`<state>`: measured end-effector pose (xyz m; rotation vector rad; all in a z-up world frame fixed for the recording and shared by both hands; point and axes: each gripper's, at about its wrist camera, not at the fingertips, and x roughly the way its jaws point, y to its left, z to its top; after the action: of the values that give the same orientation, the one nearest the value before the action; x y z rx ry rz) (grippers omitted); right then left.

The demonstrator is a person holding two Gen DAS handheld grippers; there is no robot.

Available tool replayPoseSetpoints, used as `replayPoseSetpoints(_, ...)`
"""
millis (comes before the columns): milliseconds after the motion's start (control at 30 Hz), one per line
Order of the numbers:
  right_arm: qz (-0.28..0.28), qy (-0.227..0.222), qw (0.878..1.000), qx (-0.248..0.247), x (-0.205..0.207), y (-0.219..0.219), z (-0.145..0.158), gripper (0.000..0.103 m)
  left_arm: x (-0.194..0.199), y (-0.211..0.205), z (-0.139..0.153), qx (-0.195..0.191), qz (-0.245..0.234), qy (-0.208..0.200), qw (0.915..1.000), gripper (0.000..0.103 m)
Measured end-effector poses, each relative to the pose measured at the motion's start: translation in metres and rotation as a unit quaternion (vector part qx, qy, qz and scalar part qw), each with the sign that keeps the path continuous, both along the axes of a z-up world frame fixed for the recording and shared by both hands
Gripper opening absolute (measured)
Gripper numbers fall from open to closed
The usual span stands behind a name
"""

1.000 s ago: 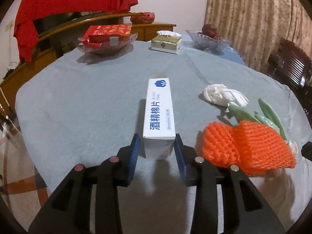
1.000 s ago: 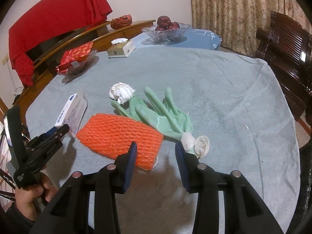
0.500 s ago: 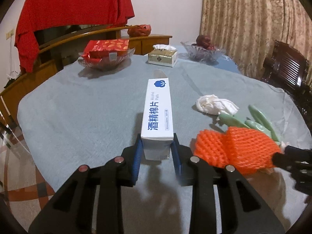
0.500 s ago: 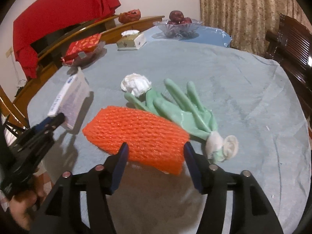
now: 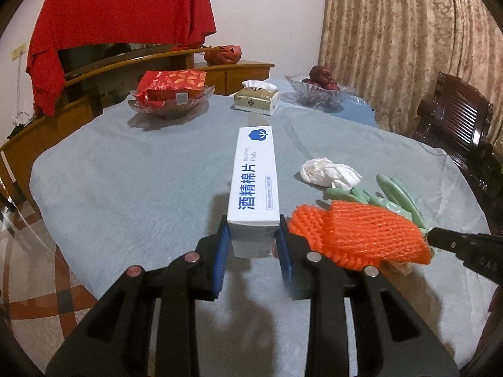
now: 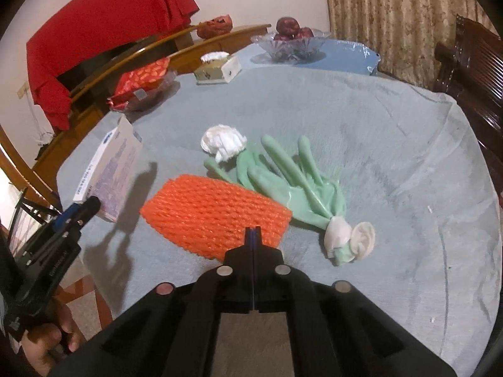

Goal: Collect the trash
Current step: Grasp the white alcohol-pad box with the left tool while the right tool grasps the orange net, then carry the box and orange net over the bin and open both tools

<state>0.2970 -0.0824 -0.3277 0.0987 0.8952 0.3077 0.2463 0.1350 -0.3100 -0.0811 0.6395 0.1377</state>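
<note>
Orange foam netting point(image 6: 215, 212) lies at the near middle of the worktop point(image 6: 393, 144), and the right claw point(image 6: 253, 235) has just been closing on its near edge: the two blue pads meet with almost no gap, pinching the mesh rim between them. Against the netting's far right side sprawls a green rubber glove point(image 6: 295, 182), fingers pointing away, its rolled white cuff near the claw's right. A crumpled white tissue point(image 6: 223, 142) sits just beyond the glove's fingers.

Left of the netting, the left claw point(image 5: 253, 251) is clamped narrow on the near end of a white alcohol-pad box point(image 5: 254, 182), its jaws having just been closing; the box points away from the claw and, in the right wrist view, its near end is off the cloth with a shadow beneath. A hand point(image 6: 47, 342) grips that tool at the worktop's near left edge.

Grey cloth lies bare to the right of the glove out to the rounded rim, and also across the wide band beyond the tissue. Along the far edge stand a glass dish with a red packet point(image 5: 171, 89), a tissue box point(image 5: 256, 97) and a glass fruit bowl point(image 5: 317, 94). A dark wooden chair point(image 5: 456, 119) stands close to the right rim; a wooden sideboard point(image 5: 220, 69) runs behind the far left.
</note>
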Motion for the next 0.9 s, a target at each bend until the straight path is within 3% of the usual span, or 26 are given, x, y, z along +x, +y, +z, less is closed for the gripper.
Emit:
replayPoseSetpoints(67, 0.009, 0.006, 1.000, 0.000, 0.000, 0.002, 0.001, 0.001, -0.002, -0.003, 0.001, 0.001, -0.001, -0.001, 1.0000, 0.028)
replayPoseSetpoints(100, 0.009, 0.000, 1.000, -0.006, -0.001, 0.004, 0.001, 0.006, -0.002, -0.004, 0.000, 0.003, -0.001, -0.001, 1.0000, 0.028)
replayPoseSetpoints(200, -0.002, -0.009, 1.000, -0.019, -0.003, 0.009, -0.002, 0.041, -0.003, -0.006, 0.001, 0.005, 0.000, -0.004, 1.0000, 0.028)
replayPoseSetpoints(233, -0.007, -0.012, 1.000, -0.021, -0.003, 0.010, -0.003, 0.048, -0.003, -0.006, 0.001, 0.004, 0.000, -0.005, 1.0000, 0.028)
replayPoseSetpoints(433, -0.019, -0.003, 0.999, -0.035, 0.008, 0.019, -0.020, 0.057, 0.000, -0.007, -0.002, 0.002, -0.007, -0.001, 1.0000, 0.028)
replayPoseSetpoints(500, -0.020, 0.012, 0.999, -0.028, 0.014, 0.019, -0.028, 0.056, -0.001, -0.006, -0.002, 0.000, -0.007, 0.001, 1.0000, 0.028)
replayPoseSetpoints(533, -0.019, 0.018, 0.999, -0.024, 0.015, 0.018, -0.030, 0.039, -0.001, -0.005, -0.002, 0.001, -0.007, 0.001, 1.0000, 0.028)
replayPoseSetpoints(667, -0.015, 0.019, 1.000, -0.017, 0.012, 0.009, -0.028, 0.012, -0.001, -0.005, -0.001, 0.000, -0.008, 0.002, 1.0000, 0.028)
replayPoseSetpoints(900, -0.028, -0.009, 1.000, -0.006, -0.004, -0.014, -0.001, 0.010, -0.007, -0.012, 0.009, 0.009, -0.012, -0.007, 0.9999, 0.028)
